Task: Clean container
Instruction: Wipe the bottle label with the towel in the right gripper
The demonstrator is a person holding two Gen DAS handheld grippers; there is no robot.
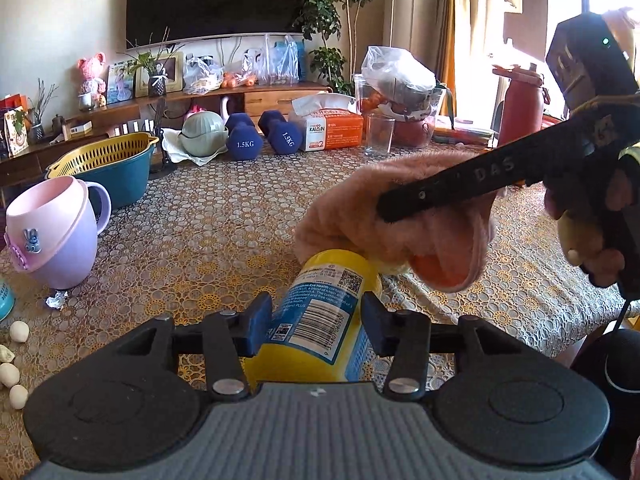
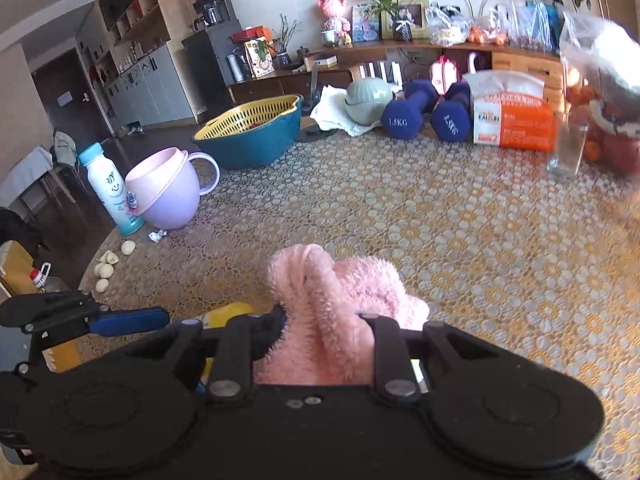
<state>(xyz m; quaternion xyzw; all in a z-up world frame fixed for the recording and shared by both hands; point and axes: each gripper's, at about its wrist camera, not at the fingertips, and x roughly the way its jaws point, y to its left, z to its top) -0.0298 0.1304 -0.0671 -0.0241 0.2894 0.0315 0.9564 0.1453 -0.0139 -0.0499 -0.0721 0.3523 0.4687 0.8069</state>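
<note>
My left gripper [image 1: 316, 322] is shut on a yellow container [image 1: 320, 320] with a blue and white label, held lying along the fingers above the table. Its far end is covered by a fluffy pink cloth [image 1: 396, 216]. The right gripper [image 1: 440, 192] comes in from the right in the left wrist view, shut on that cloth and pressing it against the container's end. In the right wrist view the pink cloth [image 2: 336, 304] bunches between the right gripper's [image 2: 326, 332] fingers, and a bit of the yellow container [image 2: 228, 314] shows at lower left beside the left gripper's blue fingertip [image 2: 128, 322].
A patterned tablecloth [image 1: 200, 240] covers the table. A pink-and-lilac cup [image 1: 56, 236] and a teal basin with a yellow strainer [image 1: 108, 168] stand at the left; blue dumbbells [image 1: 260, 136], a tissue pack [image 1: 332, 128] and a glass [image 1: 380, 134] are at the back. A white bottle [image 2: 110, 188] stands by the table's left edge.
</note>
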